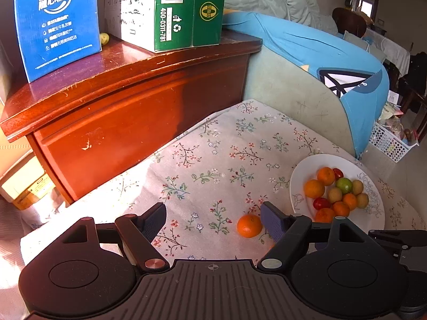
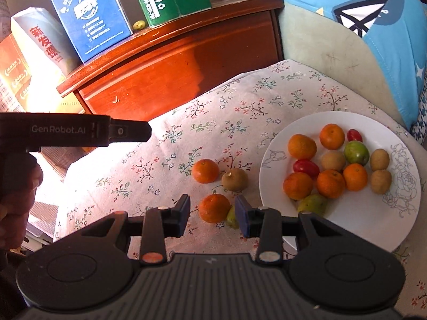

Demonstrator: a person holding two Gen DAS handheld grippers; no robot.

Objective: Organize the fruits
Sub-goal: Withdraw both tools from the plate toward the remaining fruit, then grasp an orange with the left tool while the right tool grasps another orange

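Observation:
A white plate (image 2: 373,221) on the floral cloth holds several oranges, small brown fruits, red tomatoes and a green fruit; it also shows in the left wrist view (image 1: 301,176). Loose on the cloth lie an orange (image 2: 205,170), a brown kiwi-like fruit (image 2: 234,179), a nearer orange (image 2: 214,208) and a yellow-green fruit (image 2: 231,217). My right gripper (image 2: 213,214) is open, its fingers on either side of the nearer orange. My left gripper (image 1: 213,220) is open and empty, with an orange (image 1: 249,225) just inside its right finger.
A red-brown wooden cabinet (image 1: 128,112) stands behind the cloth, carrying a blue carton (image 1: 56,21) and a green-and-white carton (image 1: 173,8). A sofa with a blue cover (image 1: 333,61) lies to the right. The left gripper body (image 2: 74,132) reaches in at the right view's left.

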